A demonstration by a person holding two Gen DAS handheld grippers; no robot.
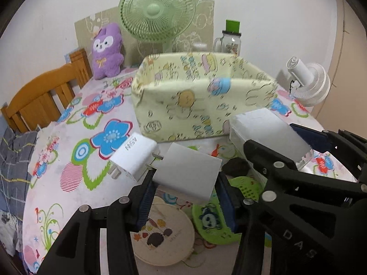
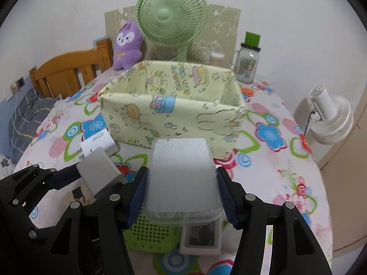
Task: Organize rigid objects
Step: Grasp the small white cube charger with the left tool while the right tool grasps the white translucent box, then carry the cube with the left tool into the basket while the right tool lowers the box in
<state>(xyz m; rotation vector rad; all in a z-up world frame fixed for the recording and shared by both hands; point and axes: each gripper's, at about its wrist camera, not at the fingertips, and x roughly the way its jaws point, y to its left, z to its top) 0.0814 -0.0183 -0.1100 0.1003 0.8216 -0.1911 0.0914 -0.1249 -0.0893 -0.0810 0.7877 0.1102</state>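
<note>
The left gripper (image 1: 183, 190) is clamped on a white block (image 1: 187, 171), its blue pads pressing both sides, and holds it clear of the worktop (image 1: 68, 160). The right gripper (image 2: 181, 197) is clamped on a clear case (image 2: 183, 181) with a pale flat slab inside it, also held off the worktop.

Ahead of both grippers stands the yellow fabric bin (image 2: 169, 116), open at the top. Only its printed inner walls show; its floor is hidden, so I cannot tell whether anything lies in it.

A white charger (image 1: 135, 158) with bare prongs lies just ahead and left of the left gripper, near the bin's front wall. Below the right gripper sit a green perforated basket (image 2: 151, 236), its contents hidden, and beside it a small white tray (image 2: 201, 240) holding something dark.
</note>
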